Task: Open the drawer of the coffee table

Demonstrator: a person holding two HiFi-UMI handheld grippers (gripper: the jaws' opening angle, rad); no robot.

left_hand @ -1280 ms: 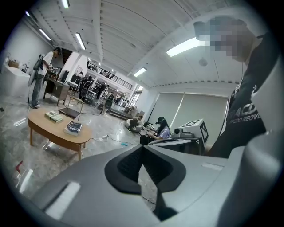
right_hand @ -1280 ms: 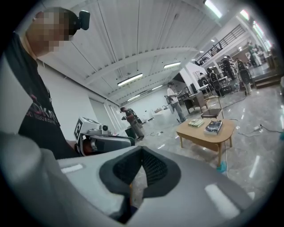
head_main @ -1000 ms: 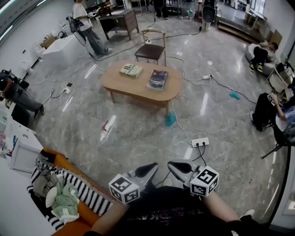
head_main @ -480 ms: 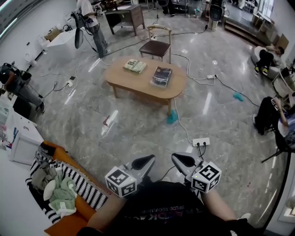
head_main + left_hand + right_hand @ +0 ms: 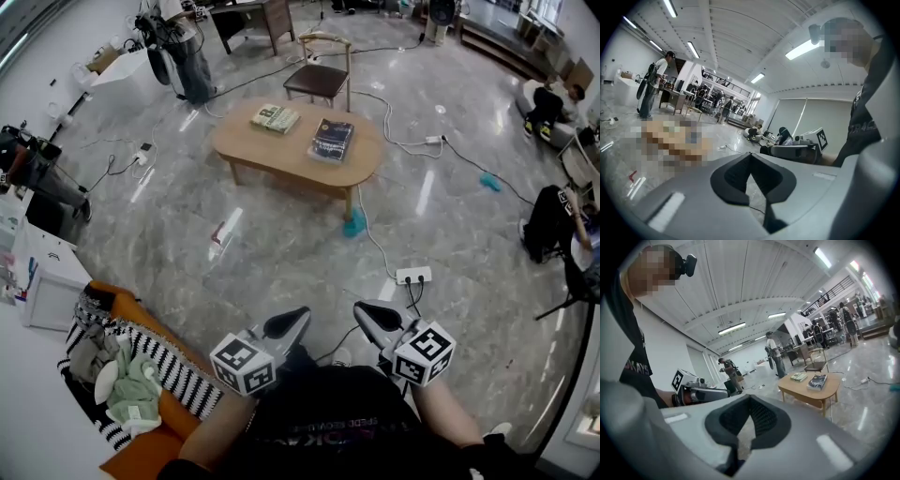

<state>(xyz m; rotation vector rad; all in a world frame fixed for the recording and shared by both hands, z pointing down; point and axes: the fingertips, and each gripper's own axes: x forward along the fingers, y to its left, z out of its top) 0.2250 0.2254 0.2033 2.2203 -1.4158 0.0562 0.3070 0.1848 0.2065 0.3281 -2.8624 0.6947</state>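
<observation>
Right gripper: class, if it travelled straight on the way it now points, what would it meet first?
Most likely bare floor, short of the coffee table, which sits right of its line. The right gripper tilts slightly down and nothing stands nearer. Depth is uncertain.

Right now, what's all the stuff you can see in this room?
table: one, light wood, middle of the floor
books: two, one dark, one pale green, on the table
chair: one, brown seat, behind the table
power strip: one, white, floor at right
teal things: two, one by a table leg, one further right
sofa: one, orange, bottom left, under clothes
people: at least four, mostly dark clothes, room's edges
left tongs: one, grey, shut, empty, bottom middle
right tongs: one, grey, shut, empty, beside it
</observation>
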